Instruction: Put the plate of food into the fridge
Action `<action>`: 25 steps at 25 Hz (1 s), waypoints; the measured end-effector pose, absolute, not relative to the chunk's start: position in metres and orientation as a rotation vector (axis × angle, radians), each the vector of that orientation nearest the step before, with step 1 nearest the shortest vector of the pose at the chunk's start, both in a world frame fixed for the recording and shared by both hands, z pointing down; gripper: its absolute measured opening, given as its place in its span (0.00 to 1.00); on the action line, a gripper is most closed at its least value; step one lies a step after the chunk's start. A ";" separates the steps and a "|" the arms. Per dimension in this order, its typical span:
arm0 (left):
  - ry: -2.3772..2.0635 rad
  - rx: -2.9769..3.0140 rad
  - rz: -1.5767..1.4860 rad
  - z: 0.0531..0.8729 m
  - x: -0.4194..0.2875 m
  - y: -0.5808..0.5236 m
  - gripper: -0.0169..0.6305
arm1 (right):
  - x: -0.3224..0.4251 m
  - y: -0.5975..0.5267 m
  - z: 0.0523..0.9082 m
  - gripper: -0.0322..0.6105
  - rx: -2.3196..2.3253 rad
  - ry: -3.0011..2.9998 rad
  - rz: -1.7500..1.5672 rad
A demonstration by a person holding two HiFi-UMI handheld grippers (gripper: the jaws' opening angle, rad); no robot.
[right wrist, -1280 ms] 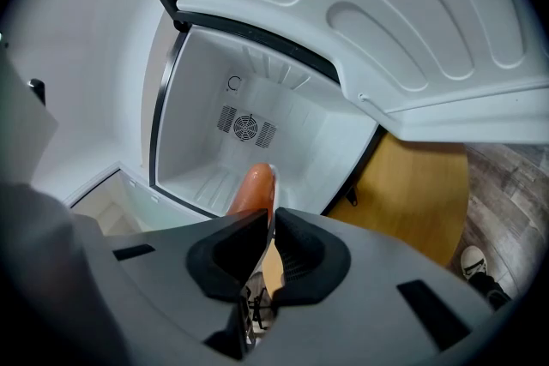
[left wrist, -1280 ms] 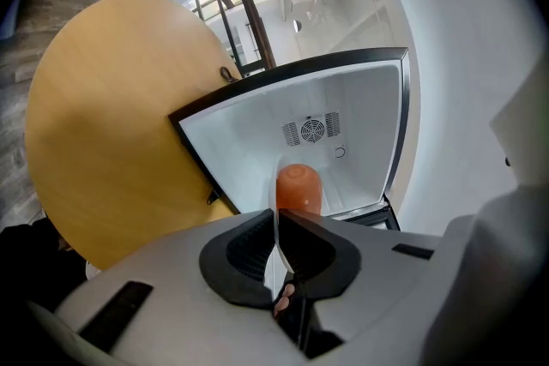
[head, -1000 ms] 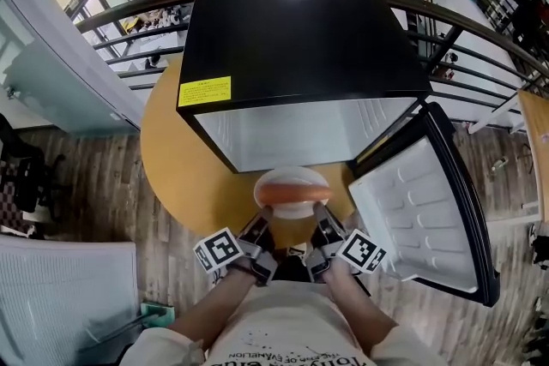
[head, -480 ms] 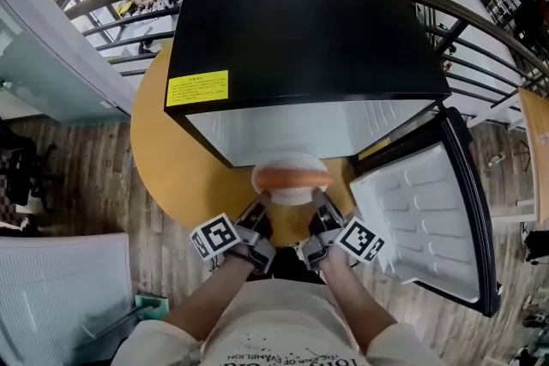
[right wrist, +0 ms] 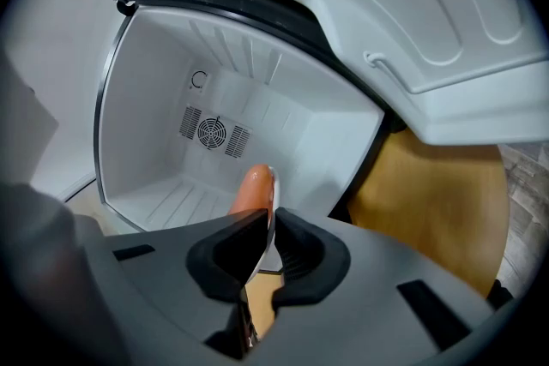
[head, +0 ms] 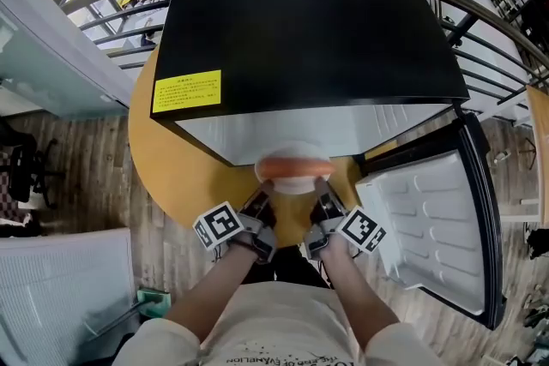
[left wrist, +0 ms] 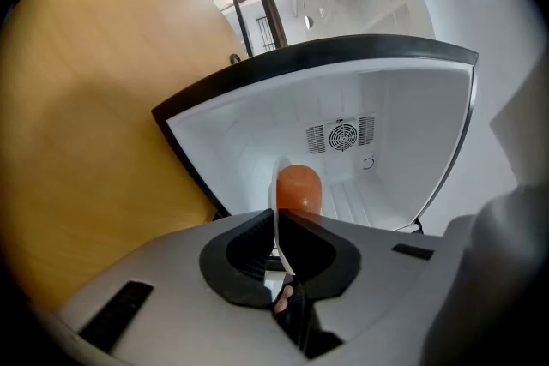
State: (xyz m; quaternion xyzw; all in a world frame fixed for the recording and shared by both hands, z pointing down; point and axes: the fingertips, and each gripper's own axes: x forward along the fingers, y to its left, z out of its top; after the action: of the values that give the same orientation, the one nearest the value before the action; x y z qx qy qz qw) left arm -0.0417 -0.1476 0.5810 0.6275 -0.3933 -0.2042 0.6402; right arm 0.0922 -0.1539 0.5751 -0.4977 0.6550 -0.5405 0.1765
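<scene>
The left tool (left wrist: 276, 237) and right tool (right wrist: 262, 246) each pinch a rim of the thin white plate (head: 294, 183). It carries a smooth orange sausage (head: 292, 166) at the open black fridge (head: 300, 21), above the round wooden table (head: 180, 176).

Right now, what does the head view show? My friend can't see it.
The left gripper and right gripper hold a white plate of orange food at the mouth of an open black fridge. It stands on a round wooden table, its door swung out rightward.
</scene>
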 end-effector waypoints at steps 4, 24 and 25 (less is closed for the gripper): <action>-0.910 1.437 -0.477 0.589 -0.043 -0.162 0.08 | 0.092 -0.169 0.584 0.12 -1.413 1.851 -1.529; -0.994 1.370 -0.521 0.629 -0.052 -0.220 0.08 | 0.084 -0.235 0.625 0.12 -1.466 1.834 -1.543; -0.998 1.367 -0.522 0.630 -0.052 -0.223 0.08 | 0.085 -0.238 0.627 0.12 -1.468 1.835 -1.543</action>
State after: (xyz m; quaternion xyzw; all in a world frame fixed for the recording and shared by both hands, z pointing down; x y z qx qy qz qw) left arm -0.0517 -0.2228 0.6305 0.5977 -0.4362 -0.2283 0.6327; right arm 0.0851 -0.2377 0.6267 -0.5151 0.6438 -0.5414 0.1644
